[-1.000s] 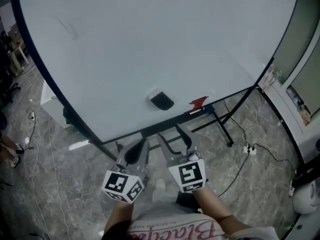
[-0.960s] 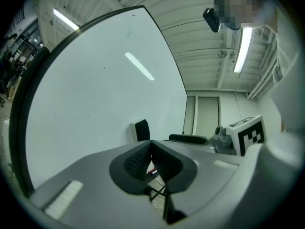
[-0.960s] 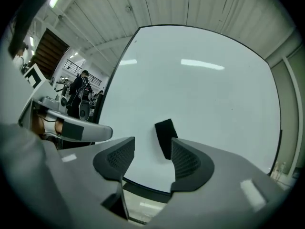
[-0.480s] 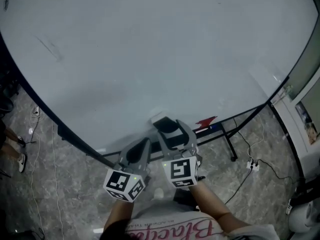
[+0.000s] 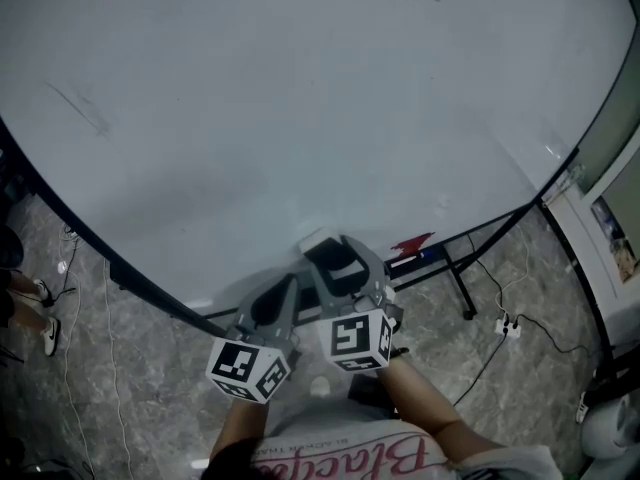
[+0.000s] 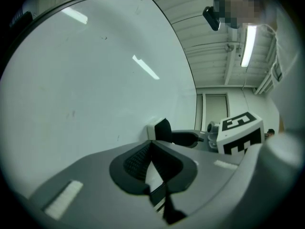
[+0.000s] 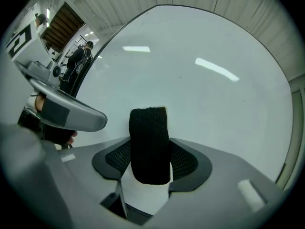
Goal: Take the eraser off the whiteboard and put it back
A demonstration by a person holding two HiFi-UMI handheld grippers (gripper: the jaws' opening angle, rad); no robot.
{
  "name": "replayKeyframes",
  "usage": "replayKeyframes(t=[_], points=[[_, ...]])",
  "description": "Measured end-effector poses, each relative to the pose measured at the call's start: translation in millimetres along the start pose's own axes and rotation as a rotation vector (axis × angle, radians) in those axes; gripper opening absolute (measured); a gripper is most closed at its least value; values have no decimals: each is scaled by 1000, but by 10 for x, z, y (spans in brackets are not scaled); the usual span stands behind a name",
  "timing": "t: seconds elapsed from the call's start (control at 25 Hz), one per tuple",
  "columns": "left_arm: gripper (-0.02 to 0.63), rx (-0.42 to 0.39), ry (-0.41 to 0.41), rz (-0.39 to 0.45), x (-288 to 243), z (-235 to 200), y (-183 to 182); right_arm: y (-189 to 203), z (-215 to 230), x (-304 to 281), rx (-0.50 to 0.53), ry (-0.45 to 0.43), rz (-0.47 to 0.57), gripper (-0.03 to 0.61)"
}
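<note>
Head view shows a red item (image 5: 412, 241) by the bottom edge of the whiteboard (image 5: 300, 98) and a power strip (image 5: 507, 326) on the floor beyond. Both forearms reach forward side by side, grippers pointing at the board. The left gripper (image 5: 283, 293) is closed and empty. The right gripper (image 5: 345, 276), its jaws just having opened, straddles the eraser (image 7: 150, 144) near the whiteboard's bottom edge without clamping it. The eraser's long axis stands upright between the pads, black side outward.
</note>
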State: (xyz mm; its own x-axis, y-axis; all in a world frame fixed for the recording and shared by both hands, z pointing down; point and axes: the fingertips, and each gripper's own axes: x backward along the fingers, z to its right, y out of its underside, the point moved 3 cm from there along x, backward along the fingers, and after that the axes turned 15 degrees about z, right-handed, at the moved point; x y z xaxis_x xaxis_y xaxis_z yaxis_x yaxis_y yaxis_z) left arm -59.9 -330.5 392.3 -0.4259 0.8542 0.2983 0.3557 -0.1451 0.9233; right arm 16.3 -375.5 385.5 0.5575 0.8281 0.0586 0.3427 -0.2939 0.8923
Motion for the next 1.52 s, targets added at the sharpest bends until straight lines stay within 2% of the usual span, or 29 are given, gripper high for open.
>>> replayKeyframes(t=[0.44, 0.68, 0.88, 1.04, 1.32, 1.52], points=[[-2, 6, 71, 2, 206, 152, -97, -209, -49, 388, -71, 62, 5, 238], [-2, -5, 111, 12, 361, 210, -244, -442, -123, 621, -284, 64, 64, 238], [-2, -63, 115, 41, 503, 260, -405, -527, -137, 861, -333, 89, 66, 238], [-2, -69, 126, 56, 616, 348, -488, -632, -193, 1080, -395, 97, 83, 238], [-2, -83, 140, 77, 829, 514, -651, -761, -316, 1358, -408, 113, 106, 238], [-3, -150, 218, 17, 939, 668, -593, -830, -400, 1470, -405, 115, 115, 238]])
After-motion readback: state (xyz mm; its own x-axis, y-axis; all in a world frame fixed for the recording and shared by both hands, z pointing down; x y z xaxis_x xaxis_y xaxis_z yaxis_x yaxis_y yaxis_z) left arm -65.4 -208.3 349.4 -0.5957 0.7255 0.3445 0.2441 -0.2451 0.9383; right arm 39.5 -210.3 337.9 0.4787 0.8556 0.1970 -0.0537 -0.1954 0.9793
